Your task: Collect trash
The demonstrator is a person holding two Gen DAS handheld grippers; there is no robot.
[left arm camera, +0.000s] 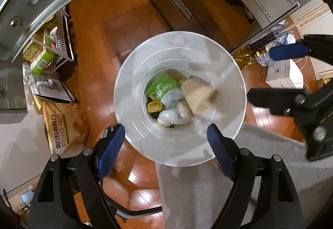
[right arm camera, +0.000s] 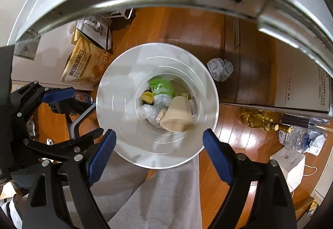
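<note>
Both wrist views face down, sharing bin.

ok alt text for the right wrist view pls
Looking straight down into a white trash bin holding a beige paper cup, a green snack cup and crumpled wrappers. The open right gripper hangs empty above it, with a crumpled paper ball lying on the wooden floor.

Wooden floor; bin, crumpled paper
</note>
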